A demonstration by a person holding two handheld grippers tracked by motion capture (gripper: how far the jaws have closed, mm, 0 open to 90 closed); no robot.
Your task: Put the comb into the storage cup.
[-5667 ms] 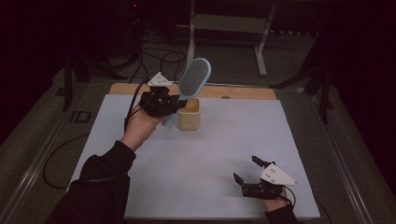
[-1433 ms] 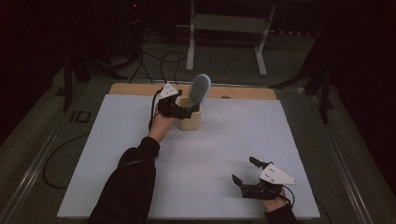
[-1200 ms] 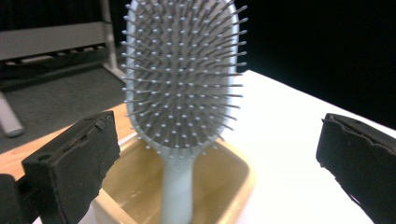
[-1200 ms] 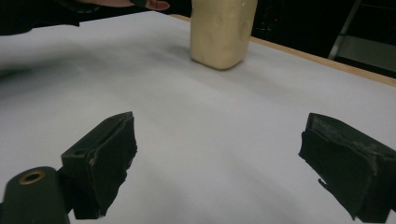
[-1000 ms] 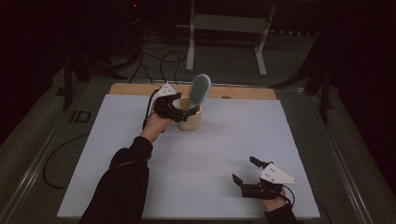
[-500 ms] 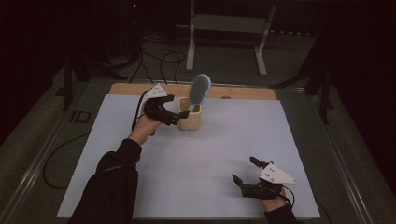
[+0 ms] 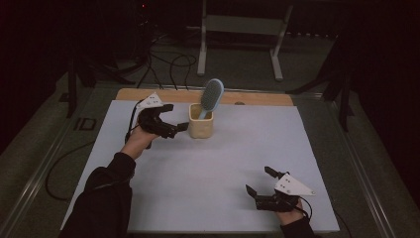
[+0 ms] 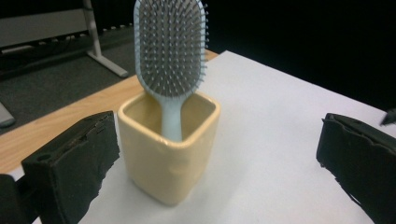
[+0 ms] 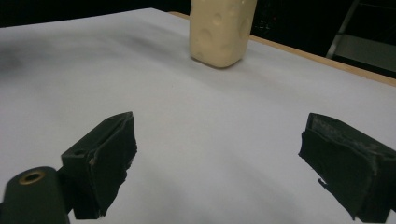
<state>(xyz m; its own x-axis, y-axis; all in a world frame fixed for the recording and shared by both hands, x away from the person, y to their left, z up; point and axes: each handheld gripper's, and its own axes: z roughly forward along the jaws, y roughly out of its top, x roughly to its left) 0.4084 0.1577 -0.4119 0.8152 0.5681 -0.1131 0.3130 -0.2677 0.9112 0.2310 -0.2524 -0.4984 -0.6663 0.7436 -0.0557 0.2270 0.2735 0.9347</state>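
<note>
While the left gripper (image 7: 174, 123) hangs with its jaws spread wide just beside the yellow ceramic cup (image 8: 168, 148), nothing sits between its pads, and the right gripper (image 7: 261, 182) rests equally open well apart at the near edge of the white table (image 7: 223, 163). Standing handle-down in that cup at the far middle of the table, the pale blue hairbrush (image 8: 171, 56) looks light and stiff, its smooth plastic likely slippery (the bristle face gives poor purchase). I judge the narrow neck just above the rim the best hold, since the glazed cup seems heavy, breakable and could tip.

Hairbrush (image 7: 212, 95) stands in cup (image 7: 200, 122), left tongs (image 7: 174, 122) seemingly apart.
</note>
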